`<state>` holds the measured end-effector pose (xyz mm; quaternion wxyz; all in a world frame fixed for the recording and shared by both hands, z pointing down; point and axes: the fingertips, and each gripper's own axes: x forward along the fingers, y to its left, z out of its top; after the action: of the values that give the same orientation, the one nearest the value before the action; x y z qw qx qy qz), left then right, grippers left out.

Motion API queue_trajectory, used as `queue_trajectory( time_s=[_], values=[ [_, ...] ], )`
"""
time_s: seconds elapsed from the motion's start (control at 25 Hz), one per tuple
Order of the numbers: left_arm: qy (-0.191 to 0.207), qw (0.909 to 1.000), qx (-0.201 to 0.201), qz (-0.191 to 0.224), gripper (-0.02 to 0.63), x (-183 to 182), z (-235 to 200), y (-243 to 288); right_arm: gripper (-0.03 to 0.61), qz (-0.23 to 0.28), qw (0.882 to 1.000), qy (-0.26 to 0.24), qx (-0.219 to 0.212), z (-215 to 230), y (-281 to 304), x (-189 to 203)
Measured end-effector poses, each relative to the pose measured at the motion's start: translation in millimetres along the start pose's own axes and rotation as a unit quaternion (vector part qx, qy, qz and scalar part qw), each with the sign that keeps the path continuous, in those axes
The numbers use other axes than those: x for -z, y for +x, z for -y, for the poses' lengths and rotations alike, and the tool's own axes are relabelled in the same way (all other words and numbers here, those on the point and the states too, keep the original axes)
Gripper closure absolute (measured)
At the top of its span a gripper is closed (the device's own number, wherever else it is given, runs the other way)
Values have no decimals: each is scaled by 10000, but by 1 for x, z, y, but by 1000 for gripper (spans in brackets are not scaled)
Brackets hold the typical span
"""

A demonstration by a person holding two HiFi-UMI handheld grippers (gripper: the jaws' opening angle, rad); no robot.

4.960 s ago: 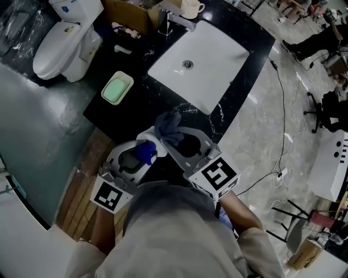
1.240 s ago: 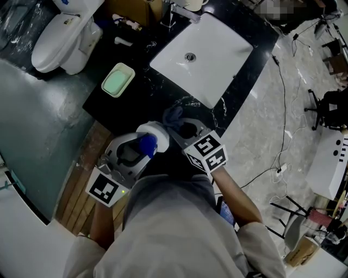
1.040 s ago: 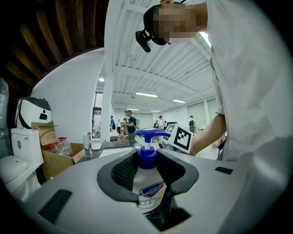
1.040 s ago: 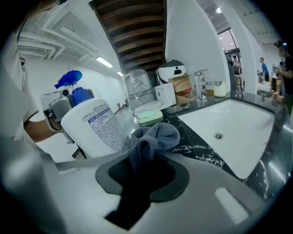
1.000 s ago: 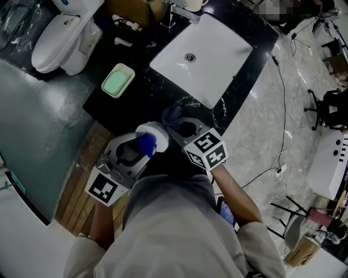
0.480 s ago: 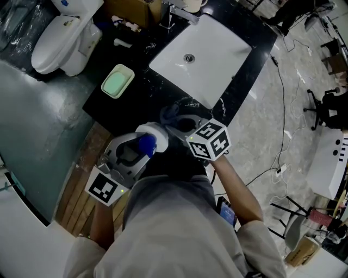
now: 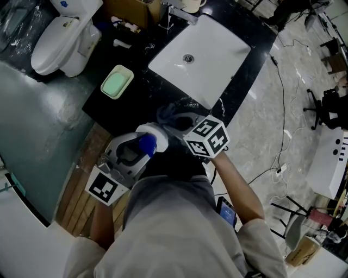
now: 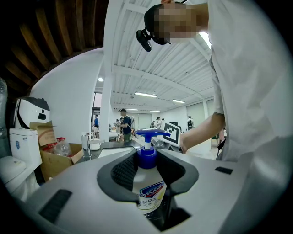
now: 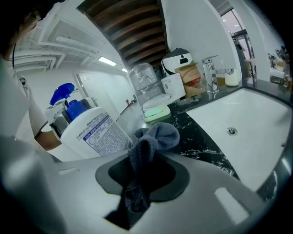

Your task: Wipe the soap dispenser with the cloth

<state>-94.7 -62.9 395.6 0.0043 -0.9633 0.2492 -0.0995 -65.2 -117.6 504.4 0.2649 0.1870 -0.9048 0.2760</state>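
Left tongs [image 8: 147, 167]: grip the soap dispenser [image 8: 147, 194].
Right tongs [image 9: 143, 172]: pinch the cloth [image 9: 153, 137] at its side.
Change: right tongs have rolled over; wiping stroke likely under way.

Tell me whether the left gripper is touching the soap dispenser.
Touching. Left gripper view: the left gripper has its jaws clamped against the soap dispenser on both sides.

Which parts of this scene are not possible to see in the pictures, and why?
Base of the soap dispenser: left gripper view, hidden inside the left gripper.
Whether the cloth touches it: right gripper view, cloth folds cover the spot; head view, too small.
Label text: both gripper views, too small.
Cardboard box contents: head view, cut by top edge.
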Motion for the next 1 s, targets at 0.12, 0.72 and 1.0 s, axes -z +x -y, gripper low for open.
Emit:
queue_trajectory(
  time_s=[0.12, 0.72, 1.0],
  values=[
    [-7, 10000, -1, -1, 483, 0, 0, 0, 505, -13, 10000, -21, -31, -1, 0, -2],
    [69, 10000, 60, 3, 483, -2, 0, 1, 505, -20, 9997, -89, -215, -7, -1, -10],
    [-7, 10000, 42, 29, 483, -1, -2, 2, 505, 2, 9992, -75, -394, -11, -2, -19]
  ],
)
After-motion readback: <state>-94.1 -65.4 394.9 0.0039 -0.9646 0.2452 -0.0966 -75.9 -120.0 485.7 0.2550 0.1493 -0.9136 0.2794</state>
